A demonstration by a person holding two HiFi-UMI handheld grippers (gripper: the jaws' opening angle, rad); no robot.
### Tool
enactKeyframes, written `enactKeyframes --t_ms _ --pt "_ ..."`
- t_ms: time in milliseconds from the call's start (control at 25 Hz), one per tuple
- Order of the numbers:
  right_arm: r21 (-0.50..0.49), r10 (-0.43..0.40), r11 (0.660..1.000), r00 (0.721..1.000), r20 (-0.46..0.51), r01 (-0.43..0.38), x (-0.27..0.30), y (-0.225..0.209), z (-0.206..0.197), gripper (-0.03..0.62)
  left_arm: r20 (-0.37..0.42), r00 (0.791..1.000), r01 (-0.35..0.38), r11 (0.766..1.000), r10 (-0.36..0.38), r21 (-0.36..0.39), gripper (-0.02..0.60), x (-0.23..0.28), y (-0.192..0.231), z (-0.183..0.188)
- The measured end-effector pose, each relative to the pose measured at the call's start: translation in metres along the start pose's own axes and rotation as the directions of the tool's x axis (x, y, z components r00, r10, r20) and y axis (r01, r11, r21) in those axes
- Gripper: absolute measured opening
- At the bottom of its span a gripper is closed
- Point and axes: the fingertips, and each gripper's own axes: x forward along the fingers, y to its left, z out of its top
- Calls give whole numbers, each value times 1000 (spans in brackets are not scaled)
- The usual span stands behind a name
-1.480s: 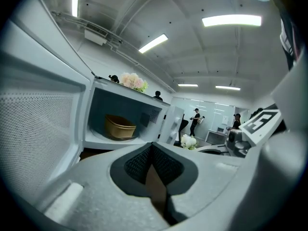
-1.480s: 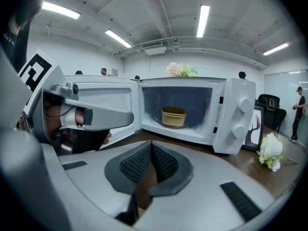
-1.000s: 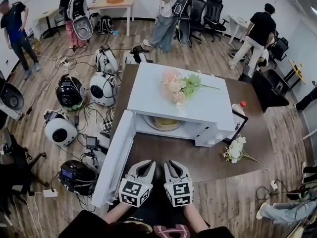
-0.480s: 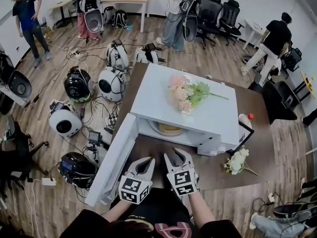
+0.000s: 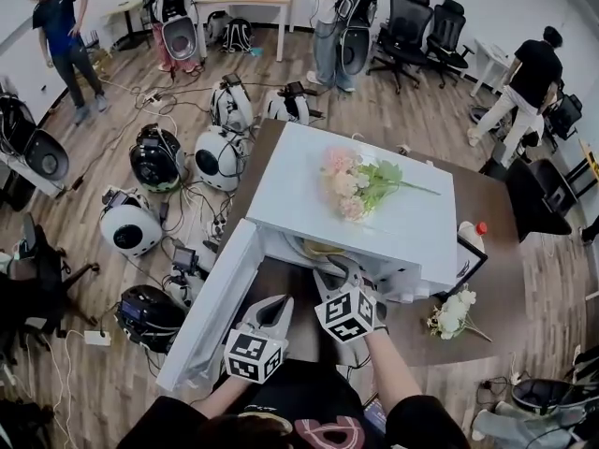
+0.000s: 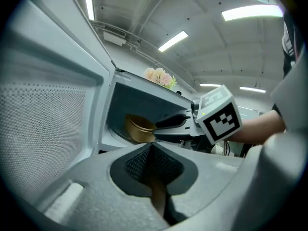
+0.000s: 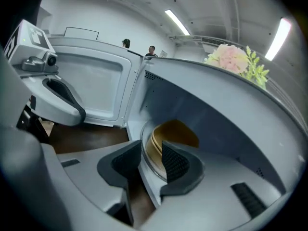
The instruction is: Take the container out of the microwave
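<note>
Wood flooring runs all round a brown worktop (image 5: pixel 501 283), and four people (image 5: pixel 61 36) stand on that floor beyond the microwave. To the microwave's left, six rounded white or black units (image 5: pixel 217 157) sit on the floor among loose cables.

One white microwave (image 5: pixel 290 195) stands on the worktop. Its single door (image 5: pixel 211 311) is swung fully open to its left. Two bunches of flowers are in sight. A pink bunch (image 5: pixel 351 181) lies on top of the microwave. A white bunch (image 5: pixel 454 311) lies on the worktop, just off the microwave's front right corner. One bottle with a red cap (image 5: pixel 471 235) stands at the microwave's right side.

One gold container (image 5: pixel 315 247) sits inside the microwave on the round glass turntable (image 7: pixel 144 153). It is low and round, and it is the only thing in the cavity.

Two tools are held in front of the microwave. The left tool (image 5: pixel 274 305) hangs before the open doorway, nearer the door, with its jaws together and nothing between them. The right tool (image 5: pixel 342 269) is rolled over and pokes its tips into the mouth of the cavity. Its jaws have just been opening and now stand wide apart. The turntable's rim and the cavity's front edge show in the gap between them. The container lies just past the tips, and neither pad touches it.
</note>
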Motion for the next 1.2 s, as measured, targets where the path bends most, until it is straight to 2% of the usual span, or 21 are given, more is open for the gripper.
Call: enactKeyframes --t_ms 280,480,720,920,1200 --pt "-145 48 988 997 -66 -58 22 -6 -9 150 -8 1000 -24 1000 25 12 9 4 3 3" --pt "-201 75 975 993 -92 -92 34 -10 -13 150 -18 999 -45 999 45 20 9 4 6 2" --pt "-314 91 940 985 -149 -134 48 -10 -19 150 -22 998 -58 998 59 11 9 5 10 1" --pt "-335 132 922 970 -205 -196 56 -5 -28 150 -27 998 -63 998 63 7 9 6 12 2" --pt "-390 106 902 970 -217 -185 64 -7 -31 138 -18 997 -71 997 71 -1 9 6 17 3"
